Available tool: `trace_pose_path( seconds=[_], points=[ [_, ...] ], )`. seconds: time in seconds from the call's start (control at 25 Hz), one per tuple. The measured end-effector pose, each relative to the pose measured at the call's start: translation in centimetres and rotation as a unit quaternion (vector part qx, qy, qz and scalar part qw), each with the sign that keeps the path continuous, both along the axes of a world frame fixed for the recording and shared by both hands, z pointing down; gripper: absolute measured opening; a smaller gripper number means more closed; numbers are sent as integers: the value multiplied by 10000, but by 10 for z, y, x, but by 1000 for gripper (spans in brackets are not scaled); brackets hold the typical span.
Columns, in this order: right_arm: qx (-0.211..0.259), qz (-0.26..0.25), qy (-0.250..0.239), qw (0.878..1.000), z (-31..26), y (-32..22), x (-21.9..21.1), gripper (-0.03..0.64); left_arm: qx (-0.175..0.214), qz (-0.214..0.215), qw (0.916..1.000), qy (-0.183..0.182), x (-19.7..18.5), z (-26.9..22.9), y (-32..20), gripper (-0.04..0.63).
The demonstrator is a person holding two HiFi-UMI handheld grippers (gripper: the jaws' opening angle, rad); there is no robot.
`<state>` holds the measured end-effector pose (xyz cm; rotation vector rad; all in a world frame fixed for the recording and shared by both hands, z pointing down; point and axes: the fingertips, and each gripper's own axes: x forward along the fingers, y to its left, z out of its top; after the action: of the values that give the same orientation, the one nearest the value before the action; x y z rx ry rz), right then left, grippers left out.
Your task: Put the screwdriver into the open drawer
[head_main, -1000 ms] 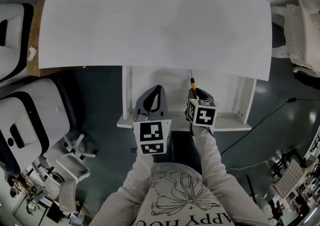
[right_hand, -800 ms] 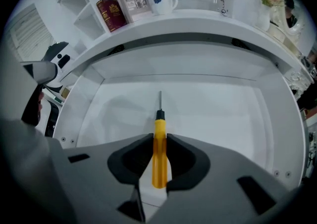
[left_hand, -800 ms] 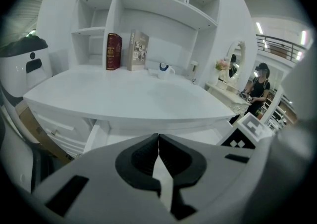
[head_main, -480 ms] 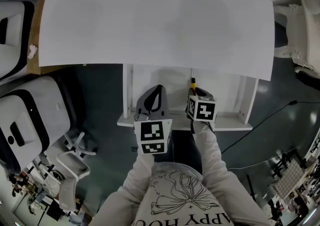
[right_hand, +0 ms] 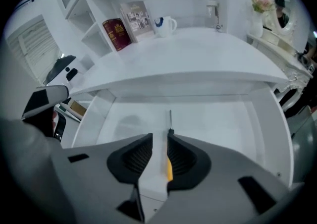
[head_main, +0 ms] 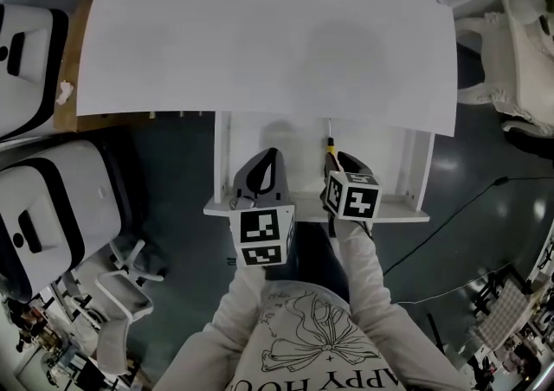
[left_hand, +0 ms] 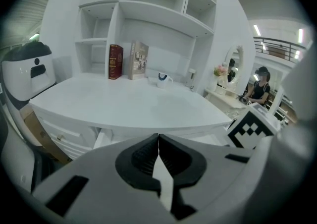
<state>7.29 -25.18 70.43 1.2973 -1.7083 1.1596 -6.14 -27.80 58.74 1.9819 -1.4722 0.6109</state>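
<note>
Open drawer [head_main: 385,160] — screwdriver [head_main: 329,148] lies inside, tip toward the desktop [head_main: 260,43].

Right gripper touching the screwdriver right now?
Cannot tell. In the right gripper view the right gripper, jaws just opening, straddles the screwdriver: bare gap at one pad, but the yellow handle runs along the other pad's edge, partly hidden.

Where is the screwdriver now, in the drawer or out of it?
In. The screwdriver lies flat in the open drawer. The right gripper has just been opening its jaws; the handle shows between them, ungripped.
</note>
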Motion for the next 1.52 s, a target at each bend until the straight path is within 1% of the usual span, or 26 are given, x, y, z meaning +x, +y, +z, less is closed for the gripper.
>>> trace_pose_path(
  seconds=[0.16,0.24,0.44,0.6,0.84,1.04,1.32,1.52],
  points=[
    [491,47,22,9988,-46,0,1,62,238,-20,9997,44,4,-29,5,6],
    [788,95,25,9968,-71,-4,3,51,425,-33,9991,86,6,-45,5,6],
    [1561,241,-29,9874,-137,-11,10,34,919,-27,9957,97,12,-91,5,6],
    [2155,335,-71,9759,-192,-11,19,28,1317,-53,9913,71,14,-134,8,6],
    [3070,426,-27,9507,-270,-6,31,21,1896,-68,9818,74,19,-193,16,6],
    [3552,402,-66,9339,-313,1,35,20,2294,-64,9733,63,23,-232,25,6],
    [4046,443,-90,9134,-355,7,41,15,2783,-110,9604,30,21,-276,34,6],
    [4288,432,-110,9023,-375,8,43,12,2973,-176,9546,9,18,-292,39,6]
  ],
)
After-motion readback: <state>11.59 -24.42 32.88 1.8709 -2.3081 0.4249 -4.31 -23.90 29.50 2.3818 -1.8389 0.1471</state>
